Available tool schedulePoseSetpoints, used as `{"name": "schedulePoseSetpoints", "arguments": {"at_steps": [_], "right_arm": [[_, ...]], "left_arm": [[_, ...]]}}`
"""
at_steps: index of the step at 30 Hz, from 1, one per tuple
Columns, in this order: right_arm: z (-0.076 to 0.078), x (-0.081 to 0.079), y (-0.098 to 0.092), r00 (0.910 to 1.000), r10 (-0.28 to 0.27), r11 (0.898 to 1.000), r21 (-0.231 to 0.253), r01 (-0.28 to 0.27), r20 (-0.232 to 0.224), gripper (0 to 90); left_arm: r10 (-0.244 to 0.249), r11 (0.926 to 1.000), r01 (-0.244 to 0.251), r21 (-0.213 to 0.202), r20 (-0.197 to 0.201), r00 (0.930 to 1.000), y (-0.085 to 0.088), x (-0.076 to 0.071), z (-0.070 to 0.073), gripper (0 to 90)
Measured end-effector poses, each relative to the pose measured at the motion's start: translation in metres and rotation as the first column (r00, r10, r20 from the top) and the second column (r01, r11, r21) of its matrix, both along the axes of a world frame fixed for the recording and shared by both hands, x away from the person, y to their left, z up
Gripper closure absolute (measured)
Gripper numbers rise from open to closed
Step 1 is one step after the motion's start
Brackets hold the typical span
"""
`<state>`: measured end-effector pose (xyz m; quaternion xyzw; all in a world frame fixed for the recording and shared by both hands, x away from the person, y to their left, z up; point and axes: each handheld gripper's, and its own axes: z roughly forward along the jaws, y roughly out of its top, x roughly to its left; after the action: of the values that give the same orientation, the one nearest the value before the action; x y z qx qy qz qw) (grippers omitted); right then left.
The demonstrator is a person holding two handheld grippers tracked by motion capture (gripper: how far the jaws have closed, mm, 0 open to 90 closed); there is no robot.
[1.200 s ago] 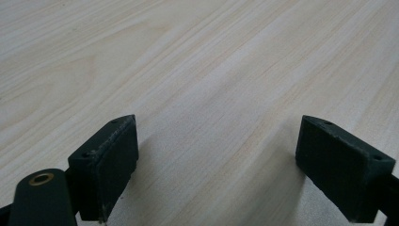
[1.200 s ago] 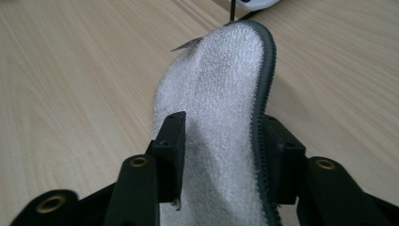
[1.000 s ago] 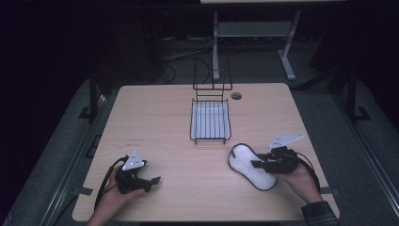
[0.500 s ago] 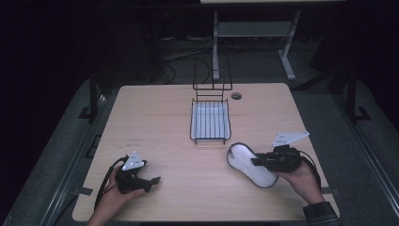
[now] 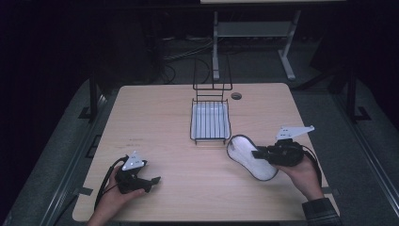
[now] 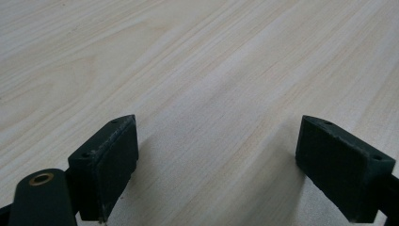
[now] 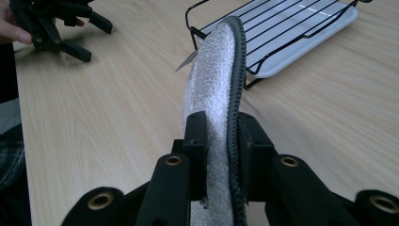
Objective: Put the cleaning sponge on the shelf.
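White fleece insole, dark-edged, is pinched between the right gripper jaws and lifted just beside the wire rack; setting it on the rack remains. Left gripper rests spread, empty.

A pale wood-grain table with rounded corners stands in a dim room, its top the brightest surface there. Just behind the table, black cables lie tangled on the dark floor. Farther behind it, a light grey metal frame rises on splayed legs. To either side of the table the floor looks grey and carpeted.
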<state>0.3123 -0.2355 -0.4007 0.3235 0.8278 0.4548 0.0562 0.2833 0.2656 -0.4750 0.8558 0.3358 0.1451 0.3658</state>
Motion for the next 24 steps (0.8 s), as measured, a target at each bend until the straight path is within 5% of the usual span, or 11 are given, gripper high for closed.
{"name": "schedulePoseSetpoints", "arguments": {"at_steps": [24], "right_arm": [[0.022, 0.024, 0.004, 0.9982, -0.021, 0.998, 0.060, 0.018, 0.056, 75.5]], "left_arm": [[-0.001, 1.0000, 0.001, 0.001, 0.001, 1.0000, 0.000, 0.000, 0.000, 12.9]]}}
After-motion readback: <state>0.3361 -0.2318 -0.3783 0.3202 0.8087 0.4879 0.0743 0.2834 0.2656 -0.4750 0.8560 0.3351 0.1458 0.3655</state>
